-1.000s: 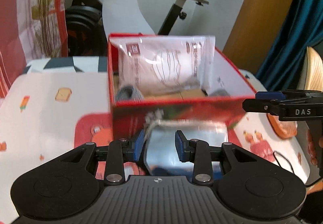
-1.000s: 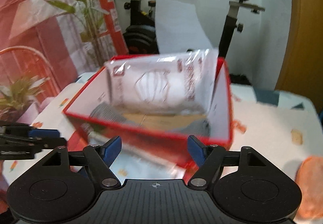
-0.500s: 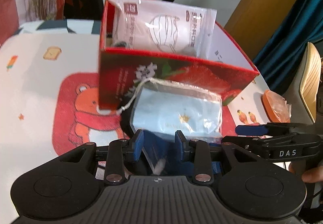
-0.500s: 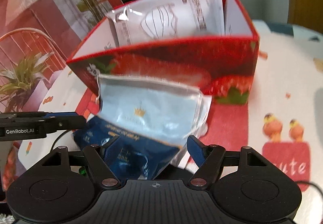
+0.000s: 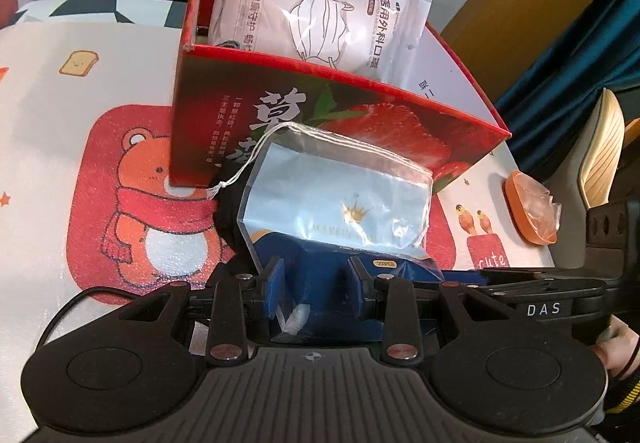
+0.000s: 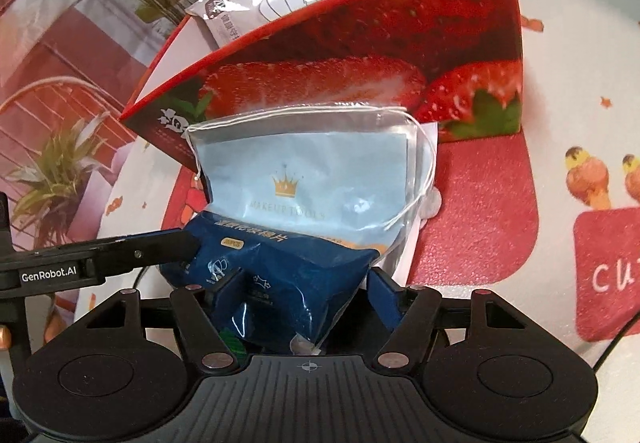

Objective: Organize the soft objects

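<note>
Since the left gripper (image 5: pixel 316 285) pinches the dark blue pack (image 5: pixel 320 263) before the strawberry box (image 5: pixel 320 111), lift it clear of the rim. From the right — the right gripper (image 6: pixel 298 293), fingers spread, straddles it; hold off.

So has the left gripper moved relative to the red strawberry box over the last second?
Yes. The left gripper has dropped and backed away from the red strawberry box: it faced the rim level before, now it looks up at the box's front.
</note>
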